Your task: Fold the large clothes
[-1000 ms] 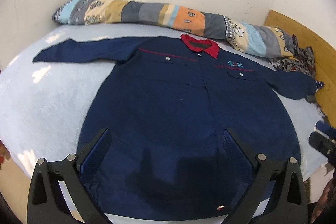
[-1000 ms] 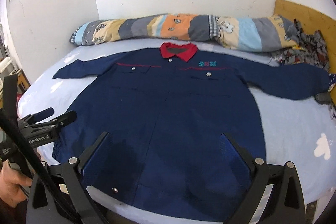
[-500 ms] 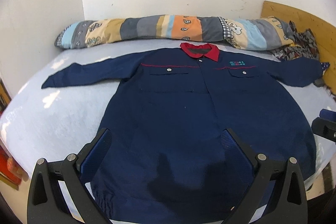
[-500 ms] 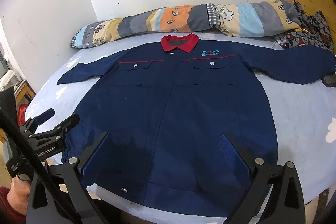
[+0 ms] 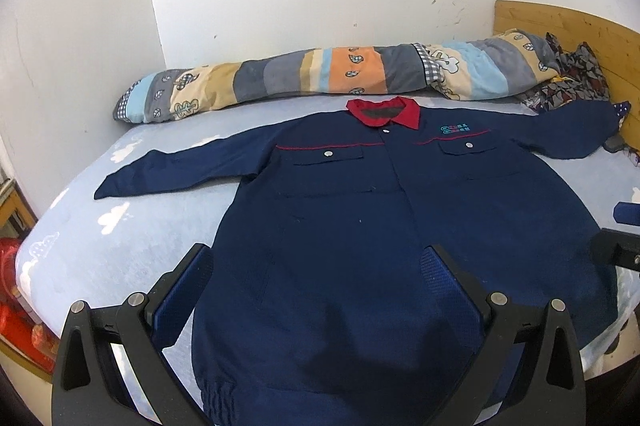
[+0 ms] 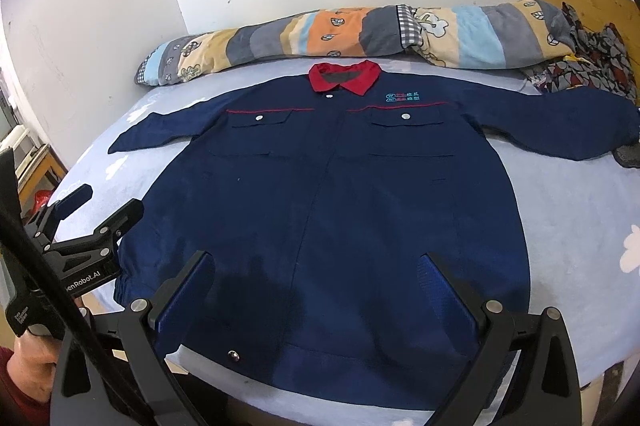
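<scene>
Jacket (image 6: 328,194) flat, striped bolster (image 6: 352,34) behind collar

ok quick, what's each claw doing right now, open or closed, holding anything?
Left claw: open, holding nothing, above the jacket.
Right claw: open, holding nothing, above the jacket's hem.

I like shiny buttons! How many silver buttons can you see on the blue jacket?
4: one under the red collar, one on each chest pocket flap, one near the bottom hem. The front placket may hide more.
</scene>
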